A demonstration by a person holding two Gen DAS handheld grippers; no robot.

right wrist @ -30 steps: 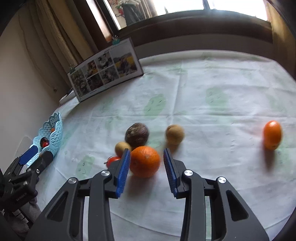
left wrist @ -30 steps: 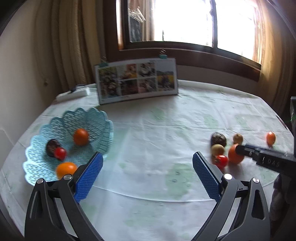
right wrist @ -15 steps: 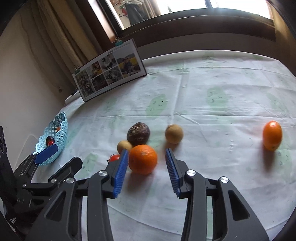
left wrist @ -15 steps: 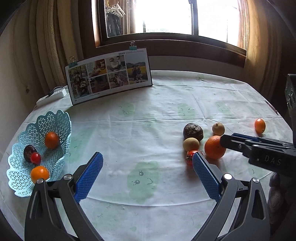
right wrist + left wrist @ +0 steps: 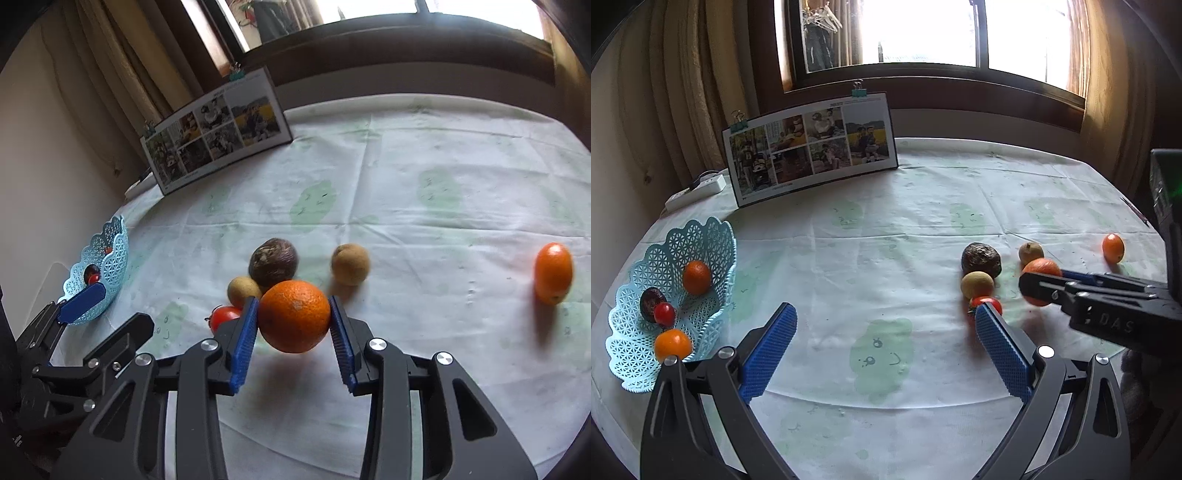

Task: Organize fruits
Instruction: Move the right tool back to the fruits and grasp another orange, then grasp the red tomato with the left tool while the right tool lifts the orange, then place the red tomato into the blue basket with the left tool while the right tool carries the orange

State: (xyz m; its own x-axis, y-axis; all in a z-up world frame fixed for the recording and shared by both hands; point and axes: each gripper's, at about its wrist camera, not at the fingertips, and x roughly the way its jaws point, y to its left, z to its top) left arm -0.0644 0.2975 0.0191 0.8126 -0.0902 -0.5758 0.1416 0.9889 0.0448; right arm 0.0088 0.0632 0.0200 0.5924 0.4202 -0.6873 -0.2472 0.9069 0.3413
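Creased cloth tablecloth (image 5: 424, 155), lattice plastic basket (image 5: 713, 240), dimpled orange (image 5: 293, 315).

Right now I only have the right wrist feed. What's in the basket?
Observer: The blue basket holds four pieces: a back orange fruit, a front orange fruit, a dark fruit and a small red fruit.
Operator: Room for the orange I'm gripping?
Observer: Probably. Bare mesh shows across the basket's middle, between the back and front orange fruits.
Operator: Left gripper free?
Observer: Yes. The left gripper is open, with only tablecloth between its pads.
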